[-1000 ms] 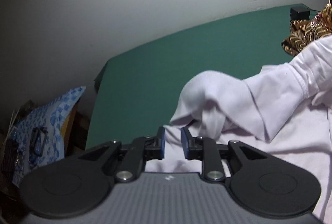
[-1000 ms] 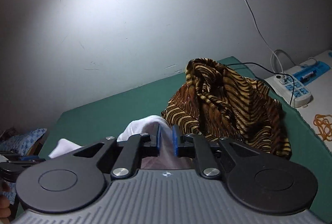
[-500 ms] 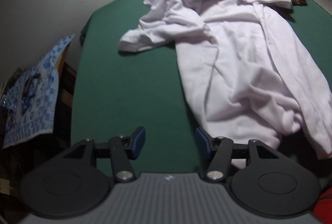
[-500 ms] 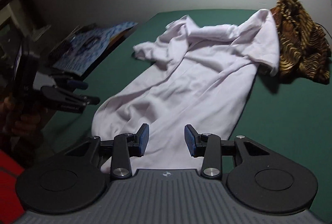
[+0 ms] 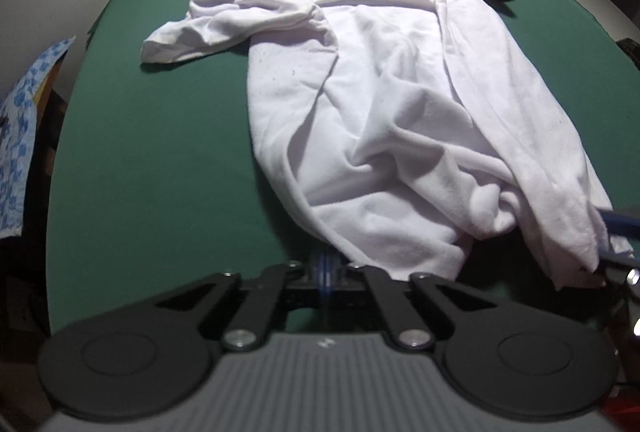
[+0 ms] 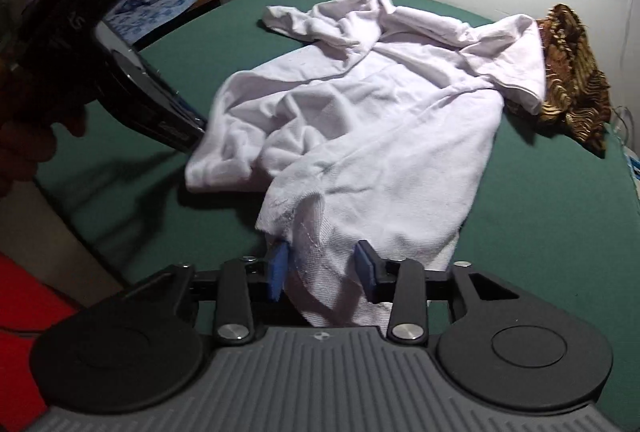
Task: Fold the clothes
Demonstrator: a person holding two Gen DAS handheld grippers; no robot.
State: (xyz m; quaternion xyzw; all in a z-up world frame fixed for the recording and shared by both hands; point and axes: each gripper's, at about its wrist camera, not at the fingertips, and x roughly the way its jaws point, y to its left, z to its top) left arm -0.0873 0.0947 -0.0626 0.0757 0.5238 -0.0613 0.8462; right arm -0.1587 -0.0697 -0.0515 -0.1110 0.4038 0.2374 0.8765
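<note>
Item: crumpled white cotton T-shirt point(image 5: 392, 104), lying lengthwise on the green cloth-covered tabletop point(image 5: 160, 152), hem towards the person, collar and sleeves at the far end. Placed so for spreading; no fold is made yet, by the look of it.

Left gripper point(image 5: 326, 264): at the near left corner of the hem, jaws together; the blue pads meet just under the cloth edge, and whether they pinch it cannot be told.

Right gripper point(image 6: 323, 266): at the other hem corner, jaws closing, hem fabric bunched between the blue pads but not yet pressed. Both corners are likely taken to pull the hem straight.

Also present: brown-and-gold striped patterned fabric point(image 6: 572, 72), heaped beside the shirt's far right sleeve, apparently awaiting its turn.
</note>
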